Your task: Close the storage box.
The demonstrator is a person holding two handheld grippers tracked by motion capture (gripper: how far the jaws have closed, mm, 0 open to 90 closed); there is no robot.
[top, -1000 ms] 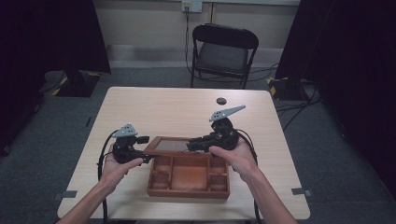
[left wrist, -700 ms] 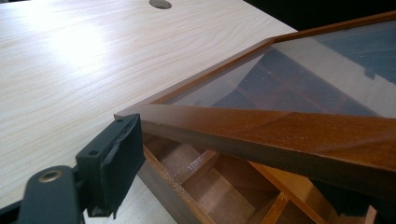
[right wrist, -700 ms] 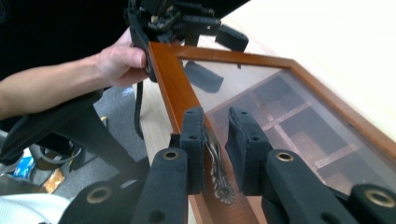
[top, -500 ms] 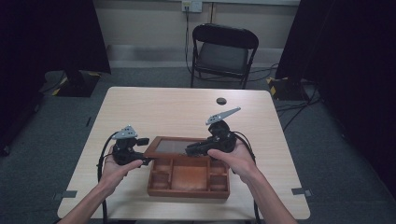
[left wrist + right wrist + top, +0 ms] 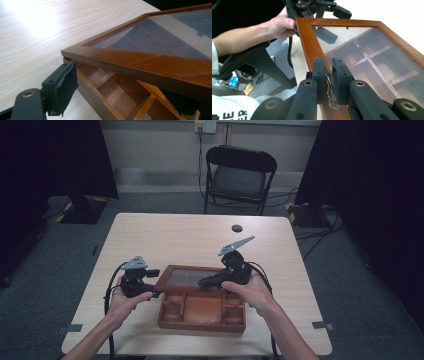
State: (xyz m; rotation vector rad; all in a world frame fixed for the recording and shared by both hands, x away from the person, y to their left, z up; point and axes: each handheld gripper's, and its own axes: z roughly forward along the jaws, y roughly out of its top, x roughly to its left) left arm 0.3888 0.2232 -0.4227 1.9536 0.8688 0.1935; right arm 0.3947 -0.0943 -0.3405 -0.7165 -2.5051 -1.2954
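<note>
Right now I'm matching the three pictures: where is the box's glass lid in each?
High view: glass lid centre, tilted over the wooden box.
Left gripper view: lid upper right, above the compartments.
Right gripper view: lid centre-right, the right tongs shut on its metal clasp.
Shared landmark: the lid's corner near the left tongs.

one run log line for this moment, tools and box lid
right tool: just closed on lid latch | left tool: at lid corner, grip unclear | lid: part raised over wooden box | table
</note>
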